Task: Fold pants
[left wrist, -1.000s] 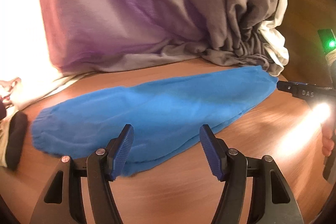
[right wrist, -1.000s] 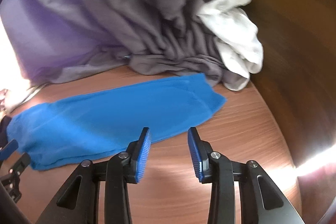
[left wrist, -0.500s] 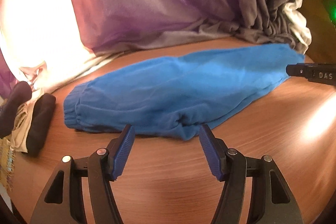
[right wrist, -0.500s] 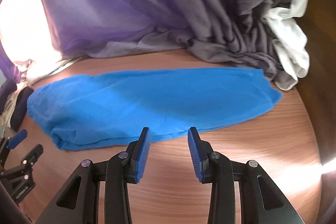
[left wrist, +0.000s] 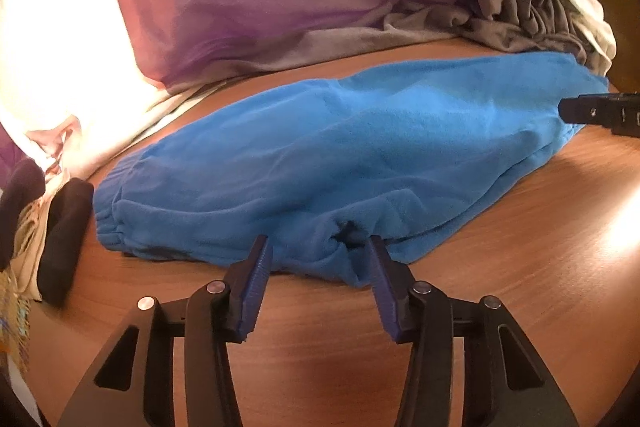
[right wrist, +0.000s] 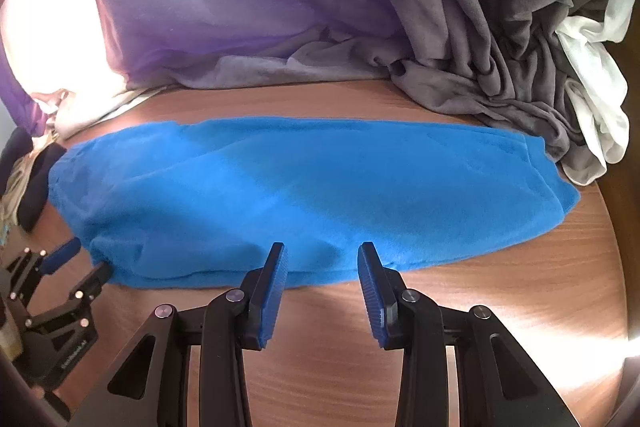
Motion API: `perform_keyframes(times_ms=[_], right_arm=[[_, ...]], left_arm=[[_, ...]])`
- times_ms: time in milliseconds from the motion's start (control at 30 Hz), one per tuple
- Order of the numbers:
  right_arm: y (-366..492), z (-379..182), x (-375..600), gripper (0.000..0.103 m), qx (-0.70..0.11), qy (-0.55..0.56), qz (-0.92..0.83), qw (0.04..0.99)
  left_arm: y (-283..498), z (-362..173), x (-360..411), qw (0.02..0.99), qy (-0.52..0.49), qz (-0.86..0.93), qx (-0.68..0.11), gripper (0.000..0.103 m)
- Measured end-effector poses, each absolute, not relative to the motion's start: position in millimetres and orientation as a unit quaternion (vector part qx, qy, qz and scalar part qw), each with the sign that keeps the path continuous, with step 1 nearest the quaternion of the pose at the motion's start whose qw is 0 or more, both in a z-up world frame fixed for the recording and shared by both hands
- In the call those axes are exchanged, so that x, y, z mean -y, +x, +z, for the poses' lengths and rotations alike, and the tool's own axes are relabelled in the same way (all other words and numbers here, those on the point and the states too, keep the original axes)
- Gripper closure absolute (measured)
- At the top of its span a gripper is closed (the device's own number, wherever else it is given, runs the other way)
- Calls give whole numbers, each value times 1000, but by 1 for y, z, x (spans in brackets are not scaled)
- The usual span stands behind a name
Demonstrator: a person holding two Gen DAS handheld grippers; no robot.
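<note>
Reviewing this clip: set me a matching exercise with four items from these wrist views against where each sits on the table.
Items:
1. blue fleece pants
2. grey crumpled blanket
3. white cloth
4. dark rolled socks

Places:
A. far right edge, beside the grey heap
B. stretched flat across the middle of the wooden table
C. far left, off the pants' cuffed end
D. piled behind the pants

Pairs: 1-B, 2-D, 3-A, 4-C

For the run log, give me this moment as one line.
stage: reaching for pants | left claw: closing over near edge, no grip yet | right claw: open at near edge | pants: flat on table
</note>
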State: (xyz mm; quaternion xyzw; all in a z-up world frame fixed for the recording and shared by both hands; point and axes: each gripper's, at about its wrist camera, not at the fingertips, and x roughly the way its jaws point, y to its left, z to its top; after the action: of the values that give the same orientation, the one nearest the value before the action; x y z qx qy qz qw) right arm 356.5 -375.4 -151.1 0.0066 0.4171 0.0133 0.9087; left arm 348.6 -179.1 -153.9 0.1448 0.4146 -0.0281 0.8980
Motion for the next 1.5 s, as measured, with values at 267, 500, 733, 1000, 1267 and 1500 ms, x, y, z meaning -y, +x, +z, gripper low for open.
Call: perform_keyframes(times_ms=[267, 500, 733, 1000, 1267, 1500], right_arm=[[362, -159, 381, 66, -423, 14, 4, 906], [362, -162, 394, 66, -423, 24, -29, 905], [363, -158, 413, 66, -415, 17, -85, 906], [354, -150, 436, 66, -407, 42, -113, 906], [359, -146, 438, 66, -399, 69, -115, 907], [364, -146, 437, 66, -396, 68, -118, 908]], left_arm=[[352, -158, 177, 896, 145, -28, -418, 82], [335, -145, 173, 902, 139, -22, -409, 86], [327, -153, 174, 893, 149, -14, -425, 87], [325, -151, 179, 893, 152, -7, -424, 88], [334, -147, 184, 901, 172, -1, -399, 67], [334, -150, 184, 900, 176, -9, -399, 95]])
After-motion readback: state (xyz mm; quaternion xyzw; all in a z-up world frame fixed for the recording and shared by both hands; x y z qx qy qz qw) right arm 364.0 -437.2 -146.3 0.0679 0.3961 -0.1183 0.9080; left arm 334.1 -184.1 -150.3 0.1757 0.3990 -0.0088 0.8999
